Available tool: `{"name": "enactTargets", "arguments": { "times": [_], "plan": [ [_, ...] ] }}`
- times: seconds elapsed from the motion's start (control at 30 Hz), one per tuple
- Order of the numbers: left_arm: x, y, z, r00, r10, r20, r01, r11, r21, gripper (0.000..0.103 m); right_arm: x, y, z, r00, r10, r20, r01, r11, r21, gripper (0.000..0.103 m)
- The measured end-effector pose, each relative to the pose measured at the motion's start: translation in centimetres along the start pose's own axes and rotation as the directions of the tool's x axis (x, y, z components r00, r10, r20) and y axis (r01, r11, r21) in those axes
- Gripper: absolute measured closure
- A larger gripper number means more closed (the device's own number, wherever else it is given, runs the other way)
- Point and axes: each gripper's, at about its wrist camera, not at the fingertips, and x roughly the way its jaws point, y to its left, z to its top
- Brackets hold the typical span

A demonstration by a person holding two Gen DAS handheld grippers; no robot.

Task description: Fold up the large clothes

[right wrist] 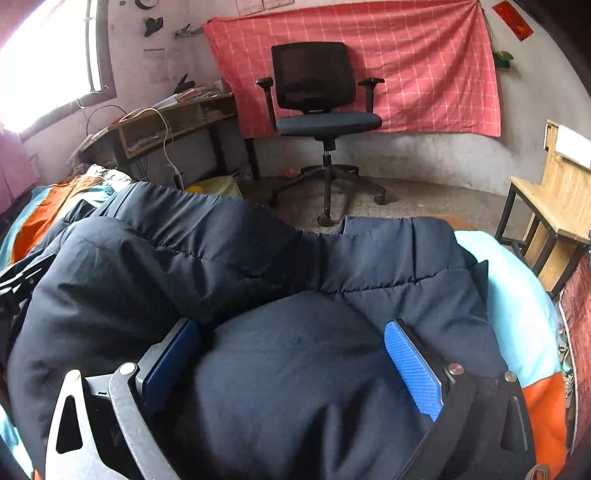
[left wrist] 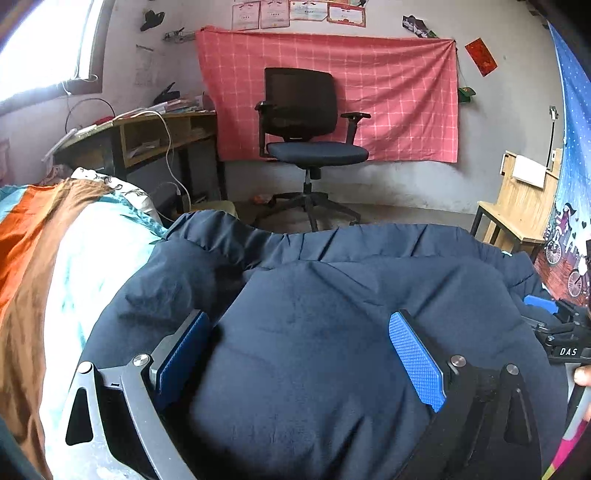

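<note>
navy padded jacket [left wrist: 314, 295] | left gripper [left wrist: 299, 332] fingers spread | right gripper [right wrist: 291, 343] fingers spread | lettering "DAS"

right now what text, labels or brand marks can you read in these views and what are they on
"DAS": white letters on the black body of the right gripper, at the right edge of the left wrist view.
Certificates on the wall above the red checked cloth: printed, too small to read.
Red envelope on the wall: nothing legible.
Navy jacket: no visible label.
</note>
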Motion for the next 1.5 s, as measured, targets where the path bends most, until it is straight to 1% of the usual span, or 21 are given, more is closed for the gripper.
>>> {"name": "enactTargets", "arguments": {
  "times": [0.27,0.4,0.57,0.67,0.73,0.87,0.97,1.07,1.23,1.27,1.33,1.4,1.47,1.5],
  "plan": [
    [1.0,0.1,0.2,1.000,-0.016,-0.023,0.016,1.000,-0.003,0.007,1.2,-1.4,0.5,0.997,0.062,-0.056,-0.058,0.996,0.066,0.000],
    [1.0,0.0,0.0,1.000,-0.015,-0.022,0.015,1.000,0.000,0.006,1.2,-1.5,0.4,0.997,0.061,-0.056,-0.056,0.996,0.076,0.000],
    [1.2,-0.2,-0.3,1.000,-0.009,-0.020,0.009,1.000,0.013,0.005,0.7,-1.7,-0.1,0.998,0.062,-0.020,-0.060,0.995,0.083,0.000],
    [1.1,-0.5,-0.4,1.000,0.002,-0.019,-0.002,1.000,0.025,0.004,-0.4,-2.1,-0.8,0.997,0.061,0.040,-0.064,0.993,0.100,0.000],
    [0.9,-0.7,-0.5,1.000,0.013,-0.022,-0.012,0.999,0.031,0.004,-0.9,-2.3,-1.1,0.996,0.063,0.065,-0.070,0.992,0.108,0.000],
    [0.3,-0.1,-0.5,1.000,0.007,-0.030,-0.007,1.000,-0.002,0.004,-1.6,-2.4,-1.4,0.995,0.049,0.086,-0.060,0.991,0.123,0.000],
    [-0.5,0.5,-0.3,0.999,0.004,-0.039,-0.006,0.999,-0.031,0.005,-2.7,-2.5,-1.9,0.995,0.010,0.095,-0.023,0.991,0.136,0.000],
    [-1.5,1.4,-0.1,0.999,0.011,-0.045,-0.013,0.999,-0.052,0.005,-4.4,-3.2,-2.5,0.994,-0.018,0.111,-0.001,0.986,0.168,0.000],
    [-3.5,4.5,-0.1,0.998,0.010,-0.067,-0.015,0.996,-0.085,0.005,-6.4,-4.9,-3.1,0.995,-0.050,0.086,0.036,0.986,0.161,0.000],
    [-3.9,5.2,-0.2,0.998,0.021,-0.067,-0.027,0.996,-0.089,0.005,-6.8,-5.3,-3.1,0.995,-0.052,0.083,0.039,0.987,0.157,0.000],
    [-5.0,7.2,-0.5,0.995,0.080,-0.063,-0.087,0.990,-0.109,0.005,-7.7,-6.2,-3.3,0.995,-0.068,0.075,0.056,0.987,0.151,0.000],
    [-6.1,9.3,-1.0,0.994,0.093,-0.059,-0.101,0.983,-0.153,0.005,-8.5,-7.1,-3.6,0.994,-0.087,0.068,0.076,0.986,0.150,0.000],
    [-6.5,10.7,-1.4,0.993,0.084,-0.084,-0.099,0.979,-0.181,0.005,-9.0,-8.0,-3.8,0.994,-0.095,0.058,0.085,0.984,0.155,0.000],
    [-6.5,11.7,-1.7,0.990,0.075,-0.116,-0.096,0.977,-0.188,0.005,-9.3,-8.7,-4.0,0.995,-0.087,0.048,0.078,0.983,0.164,0.000]
  ]
}}
